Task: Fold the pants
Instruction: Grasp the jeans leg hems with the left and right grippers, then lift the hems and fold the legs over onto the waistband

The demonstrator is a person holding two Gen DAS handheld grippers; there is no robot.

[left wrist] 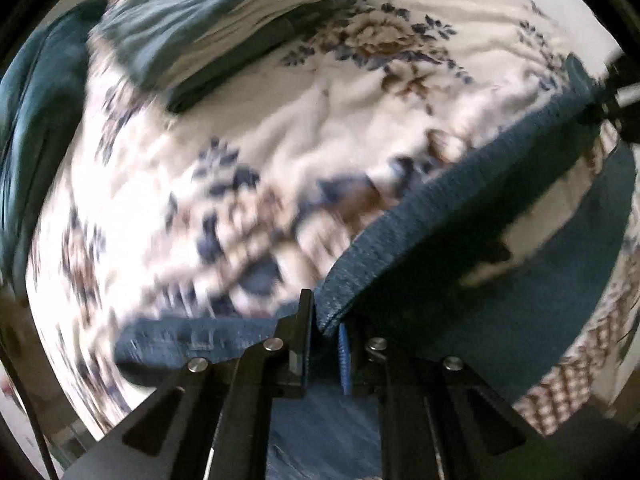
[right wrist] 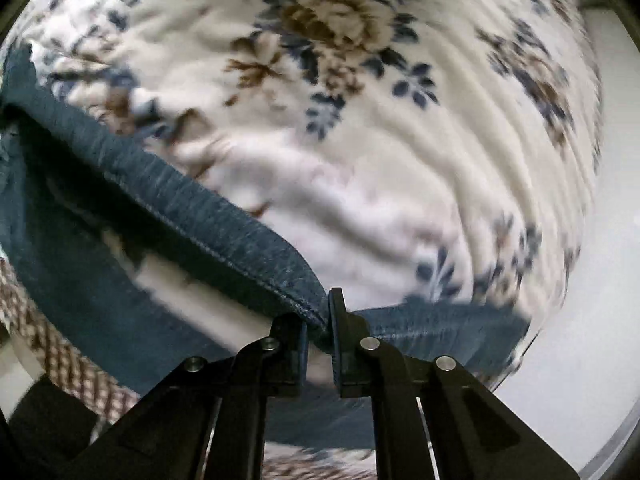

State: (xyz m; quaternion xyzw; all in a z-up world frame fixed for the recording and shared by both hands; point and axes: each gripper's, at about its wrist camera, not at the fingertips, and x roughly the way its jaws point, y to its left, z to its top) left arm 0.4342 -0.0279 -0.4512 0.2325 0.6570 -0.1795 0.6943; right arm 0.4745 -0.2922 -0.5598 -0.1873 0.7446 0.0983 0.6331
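A: Where are the blue pants point(left wrist: 460, 184) seen?

B: The ribbed waistband is stretched in the air above the floral bedspread point(left wrist: 224, 184). One end is pinched by the left gripper point(left wrist: 326, 320), the other by the right gripper point(right wrist: 320, 320); both pairs of fingers are pressed together on the fabric.

A: What edges are noted?

B: In the right wrist view, the bedspread's edge is seen at the right, with pale floor point(right wrist: 580, 340) beyond. In the left wrist view, folded blue clothes point(left wrist: 172, 32) are stacked at the top left. Open bedspread is left between.

A: Any writing?

B: None can be read; the frames are blurred
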